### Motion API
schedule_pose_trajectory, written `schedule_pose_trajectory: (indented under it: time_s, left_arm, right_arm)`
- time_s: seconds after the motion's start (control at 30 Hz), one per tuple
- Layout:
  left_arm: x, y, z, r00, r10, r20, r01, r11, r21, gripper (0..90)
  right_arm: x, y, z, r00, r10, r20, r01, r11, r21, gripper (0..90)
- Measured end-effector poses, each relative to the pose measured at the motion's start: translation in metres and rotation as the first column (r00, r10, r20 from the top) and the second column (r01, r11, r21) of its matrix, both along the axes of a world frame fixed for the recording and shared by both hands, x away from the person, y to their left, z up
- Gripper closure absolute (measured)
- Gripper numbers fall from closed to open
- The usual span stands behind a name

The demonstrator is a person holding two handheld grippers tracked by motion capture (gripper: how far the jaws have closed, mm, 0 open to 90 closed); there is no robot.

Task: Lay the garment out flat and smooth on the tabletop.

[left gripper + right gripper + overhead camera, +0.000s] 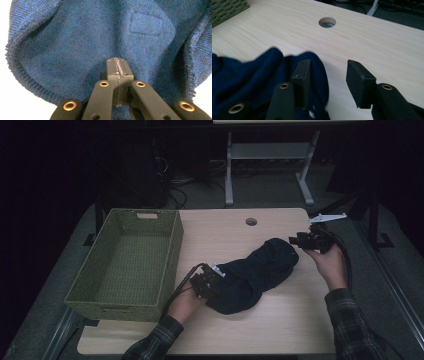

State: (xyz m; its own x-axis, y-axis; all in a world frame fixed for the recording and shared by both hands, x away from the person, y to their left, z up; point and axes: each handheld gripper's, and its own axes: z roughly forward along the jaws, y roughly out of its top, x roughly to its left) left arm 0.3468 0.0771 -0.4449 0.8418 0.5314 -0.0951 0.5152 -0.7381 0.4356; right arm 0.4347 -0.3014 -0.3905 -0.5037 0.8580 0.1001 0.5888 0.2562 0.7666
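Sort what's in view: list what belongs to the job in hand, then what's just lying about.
In the job:
- blue sweater
- left gripper, shut on the sweater
- right gripper, open beside the sweater's far end
- green basket, probably, standing beside the sweater

Lying about:
- cables on the floor
- white stand behind the table

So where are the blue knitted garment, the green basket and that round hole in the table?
blue knitted garment point(260, 270), high view, middle of the bundle.
green basket point(172, 255), high view, right wall.
round hole point(327, 22), right gripper view, its opening.
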Motion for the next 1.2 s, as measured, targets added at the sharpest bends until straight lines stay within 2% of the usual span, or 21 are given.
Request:
schedule_pose_trajectory:
  time_s: [0.17,0.23,0.27,0.33,0.4,0.57,0.73,0.83,0.9,0.97,1.07,1.2]
  left_arm:
    - [0.0,0.0,0.0,1.0,0.001,-0.002,-0.001,1.0,-0.001,90.0]
    - [0.0,0.0,0.0,1.0,0.001,-0.002,-0.001,1.0,-0.001,90.0]
    - [0.0,0.0,0.0,1.0,0.0,0.003,0.0,1.0,0.001,90.0]
    - [0.0,0.0,0.0,1.0,-0.001,0.004,0.001,1.0,0.001,90.0]
    - [0.0,0.0,0.0,1.0,-0.001,0.003,0.001,1.0,0.001,90.0]
    - [0.0,0.0,0.0,1.0,-0.002,0.005,0.002,1.0,0.005,90.0]
    - [0.0,0.0,0.0,1.0,-0.002,0.0,0.002,1.0,-0.001,90.0]
    - [0.0,0.0,0.0,1.0,-0.006,0.001,0.006,1.0,0.003,90.0]
    - [0.001,0.001,0.0,1.0,-0.007,-0.001,0.007,1.0,0.002,90.0]
    - [0.001,0.001,0.0,1.0,-0.008,-0.001,0.008,1.0,0.002,90.0]
    - [0.0,0.0,0.0,1.0,-0.002,0.004,0.002,1.0,0.001,90.0]
    - [-0.001,-0.001,0.0,1.0,-0.002,0.01,0.002,1.0,0.006,90.0]
  right_arm:
    - [-0.018,-0.016,-0.008,0.9997,0.01,-0.023,-0.009,0.999,0.031,52.2]
    - [-0.023,-0.018,-0.012,0.9997,0.013,-0.021,-0.012,1.0,0.023,51.5]
    - [-0.029,-0.021,-0.018,0.9987,0.021,-0.046,-0.02,1.0,0.022,50.0]
    - [-0.034,-0.023,-0.023,0.9989,0.023,-0.041,-0.023,1.0,0.016,49.5]
    - [-0.038,-0.024,-0.029,0.998,0.029,-0.056,-0.028,0.999,0.023,48.1]
    - [-0.038,-0.025,-0.048,0.994,0.051,-0.097,-0.047,0.998,0.041,43.2]
    - [-0.029,-0.019,-0.067,0.9897,0.091,-0.111,-0.083,0.994,0.073,40.3]
    - [-0.025,-0.017,-0.072,0.9873,0.117,-0.107,-0.105,0.988,0.111,54.1]
    - [-0.025,-0.016,-0.072,0.9857,0.143,-0.089,-0.133,0.985,0.11,71.2]
    - [-0.026,-0.014,-0.071,0.9852,0.148,-0.087,-0.138,0.985,0.106,75.6]
    - [-0.029,-0.011,-0.063,0.9869,0.147,-0.066,-0.143,0.988,0.065,77.7]
    - [-0.031,-0.014,-0.047,0.9925,0.112,-0.048,-0.112,0.994,0.012,78.7]
